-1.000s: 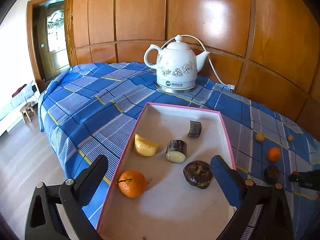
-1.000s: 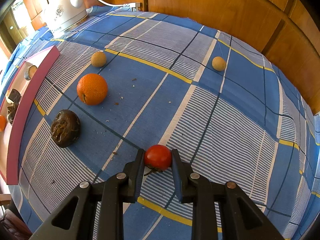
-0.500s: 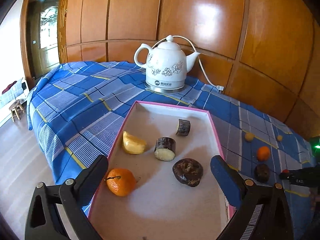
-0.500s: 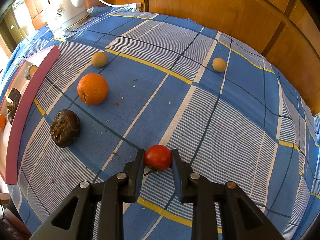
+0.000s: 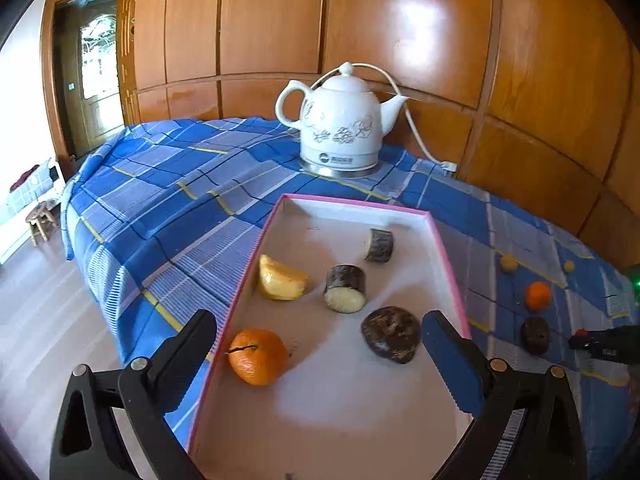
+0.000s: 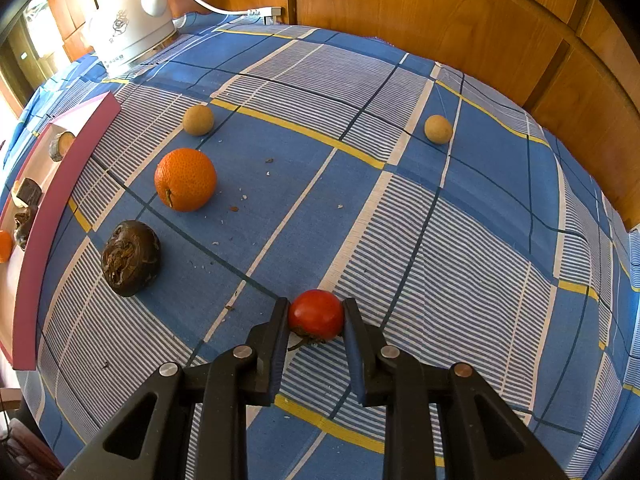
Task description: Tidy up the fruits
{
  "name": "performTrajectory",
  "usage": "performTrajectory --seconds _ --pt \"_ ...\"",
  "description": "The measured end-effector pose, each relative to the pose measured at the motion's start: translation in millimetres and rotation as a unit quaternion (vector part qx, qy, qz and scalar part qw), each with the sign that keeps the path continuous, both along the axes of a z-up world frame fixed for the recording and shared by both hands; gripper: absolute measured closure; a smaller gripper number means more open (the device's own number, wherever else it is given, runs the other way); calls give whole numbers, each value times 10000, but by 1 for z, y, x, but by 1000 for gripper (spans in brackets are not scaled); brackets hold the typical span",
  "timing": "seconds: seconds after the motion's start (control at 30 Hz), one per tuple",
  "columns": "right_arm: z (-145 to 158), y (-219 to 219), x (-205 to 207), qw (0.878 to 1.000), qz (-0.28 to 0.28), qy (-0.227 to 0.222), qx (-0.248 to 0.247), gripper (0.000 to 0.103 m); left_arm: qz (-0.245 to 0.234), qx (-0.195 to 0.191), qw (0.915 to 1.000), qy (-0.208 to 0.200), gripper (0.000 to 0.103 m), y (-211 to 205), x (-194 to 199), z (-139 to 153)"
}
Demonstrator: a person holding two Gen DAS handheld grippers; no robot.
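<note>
Five pieces already lie in the pink tray (image 5: pixel 448 248), where the left claw (image 5: pixel 316 344) hangs spread wide. Nothing has shifted lately: the right claw (image 6: pixel 316 316) stays clamped on the red tomato (image 6: pixel 316 314), low over the counter (image 6: pixel 460 240), so I judge lifting comes next.

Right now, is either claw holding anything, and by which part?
The right gripper pinches the small red fruit by its two sides. The left gripper holds nothing.
</note>
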State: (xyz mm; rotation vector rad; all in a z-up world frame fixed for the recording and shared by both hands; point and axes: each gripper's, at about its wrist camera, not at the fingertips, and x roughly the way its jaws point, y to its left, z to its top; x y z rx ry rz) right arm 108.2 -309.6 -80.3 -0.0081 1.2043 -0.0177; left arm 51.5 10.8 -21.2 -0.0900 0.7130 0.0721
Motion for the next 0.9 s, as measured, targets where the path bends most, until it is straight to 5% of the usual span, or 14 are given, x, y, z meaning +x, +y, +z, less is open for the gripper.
performTrajectory --seconds 0.9 --pt "4 1 -1 9999 -26 -8 99 77 -219 -145 9995 -148 0 15 -3 7"
